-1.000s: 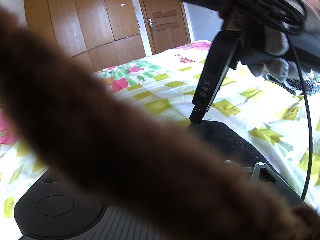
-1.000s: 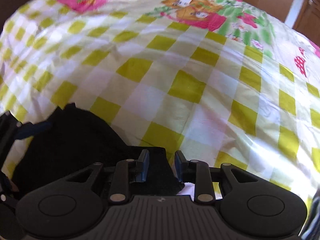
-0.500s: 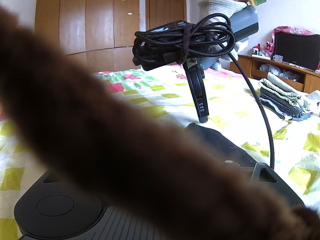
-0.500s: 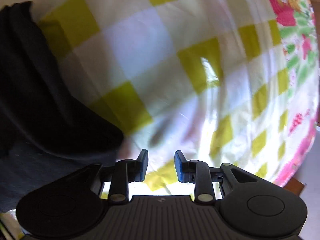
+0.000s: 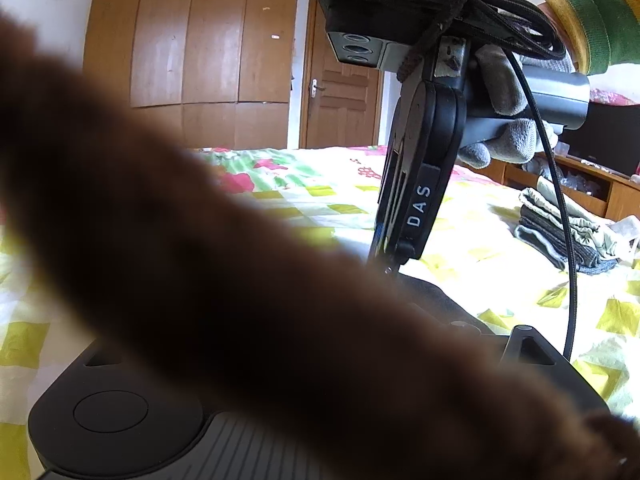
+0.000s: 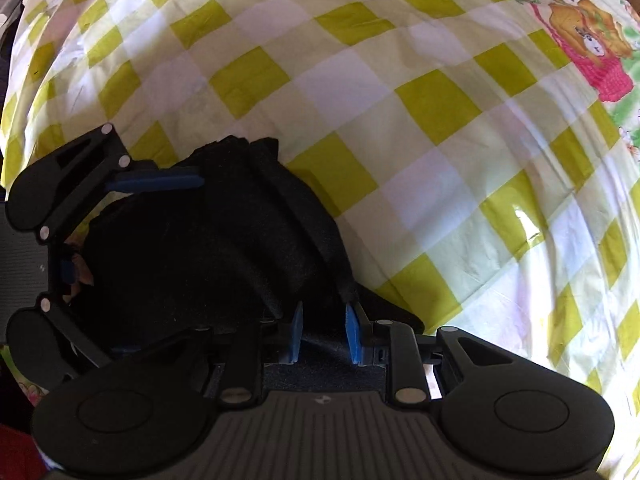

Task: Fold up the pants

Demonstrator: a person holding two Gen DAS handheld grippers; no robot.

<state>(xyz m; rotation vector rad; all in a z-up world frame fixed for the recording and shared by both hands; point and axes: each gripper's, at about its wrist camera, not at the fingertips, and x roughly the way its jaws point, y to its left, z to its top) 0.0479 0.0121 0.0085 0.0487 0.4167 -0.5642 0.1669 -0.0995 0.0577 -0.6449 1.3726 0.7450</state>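
Where grippers meet, pants (image 6: 208, 256) bunched.

right tongs (image 6: 323, 334) back down at pants (image 6: 208, 256), blue pads now straddling fabric

The only legible text is the word "DAS", in white capital letters running lengthwise along the black side plate of the right gripper (image 5: 390, 268), as seen from the left wrist view. A small pale emblem sits at the centre of the ribbed grey body of the same gripper in the right wrist view, but it is too small to read. The cartoon print (image 6: 580, 32) on the bedsheet (image 6: 360, 80) carries pictures only, with no readable lettering. No numbers, brands or signs can be made out elsewhere.
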